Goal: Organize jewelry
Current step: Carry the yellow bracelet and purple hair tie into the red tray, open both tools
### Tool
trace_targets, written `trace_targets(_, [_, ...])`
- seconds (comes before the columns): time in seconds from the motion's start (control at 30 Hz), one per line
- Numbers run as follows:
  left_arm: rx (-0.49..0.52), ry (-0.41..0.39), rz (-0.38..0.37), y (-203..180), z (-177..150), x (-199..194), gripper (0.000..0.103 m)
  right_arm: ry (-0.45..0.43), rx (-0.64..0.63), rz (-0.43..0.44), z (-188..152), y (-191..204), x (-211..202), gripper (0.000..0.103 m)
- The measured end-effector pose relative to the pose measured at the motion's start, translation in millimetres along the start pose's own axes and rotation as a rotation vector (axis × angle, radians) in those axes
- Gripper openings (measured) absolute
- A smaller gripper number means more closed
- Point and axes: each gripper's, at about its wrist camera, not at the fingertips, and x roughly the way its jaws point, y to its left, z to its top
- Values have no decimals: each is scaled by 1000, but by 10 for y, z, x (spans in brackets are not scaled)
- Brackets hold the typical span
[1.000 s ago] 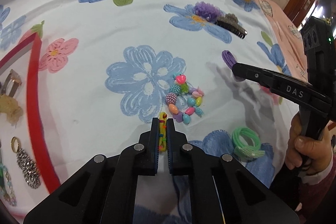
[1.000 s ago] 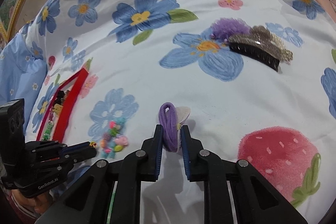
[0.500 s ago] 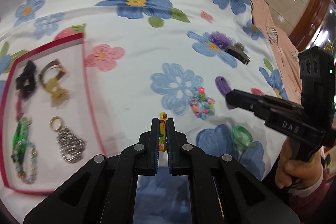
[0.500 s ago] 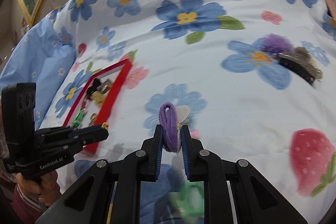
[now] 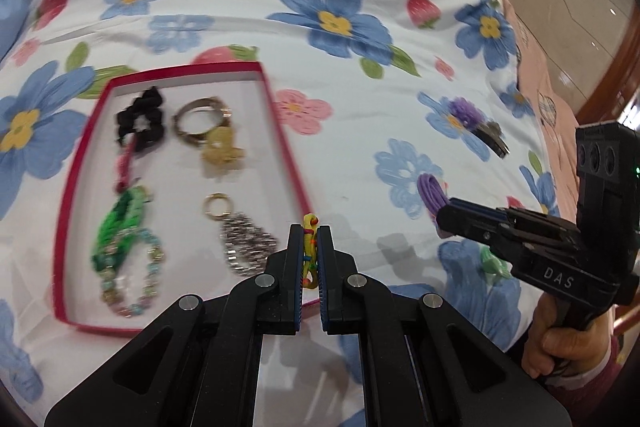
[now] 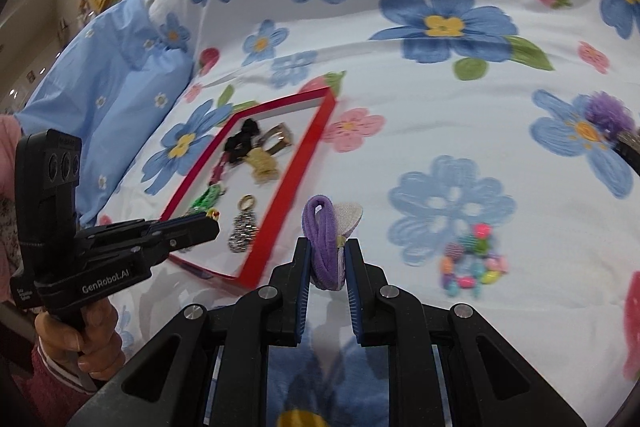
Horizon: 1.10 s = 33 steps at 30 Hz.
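Observation:
My left gripper (image 5: 310,233) is shut on a small yellow multicoloured band (image 5: 309,247), held above the right edge of the red-rimmed tray (image 5: 280,123). The tray holds a black scrunchie (image 5: 141,123), a gold ring piece (image 5: 200,121), a green bracelet (image 5: 120,227), a beaded bracelet (image 5: 132,287) and a silver chain (image 5: 248,247). My right gripper (image 6: 325,247) is shut on a purple hair tie (image 6: 322,239), held above the bedsheet just right of the tray (image 6: 308,143). It also shows in the left wrist view (image 5: 444,219).
A colourful bead bracelet (image 6: 472,263) lies on the floral bedsheet right of the tray. A purple pom-pom with dark hair clips (image 5: 476,123) lies farther right. A green hair tie (image 5: 494,265) sits under the right gripper. A blue pillow (image 6: 100,99) lies at the left.
Both grippers have lifted and swung left toward the tray with their items still held. The tray now sits in the middle of the left wrist view.

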Motion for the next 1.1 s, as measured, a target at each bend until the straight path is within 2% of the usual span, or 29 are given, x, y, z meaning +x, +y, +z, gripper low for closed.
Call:
trace_targets(0.37, [-101, -22, 70, 556, -105, -187, 5, 46, -93, 70, 74, 502, 303, 17])
trace_targets(0.63, [-168, -10, 110, 901, -201, -190, 5, 92, -145, 98, 125, 760, 589, 17])
trace_targets(1.1, [-194, 16, 116, 1071, -229, -45, 5, 164, -188, 75, 96, 897, 938, 17])
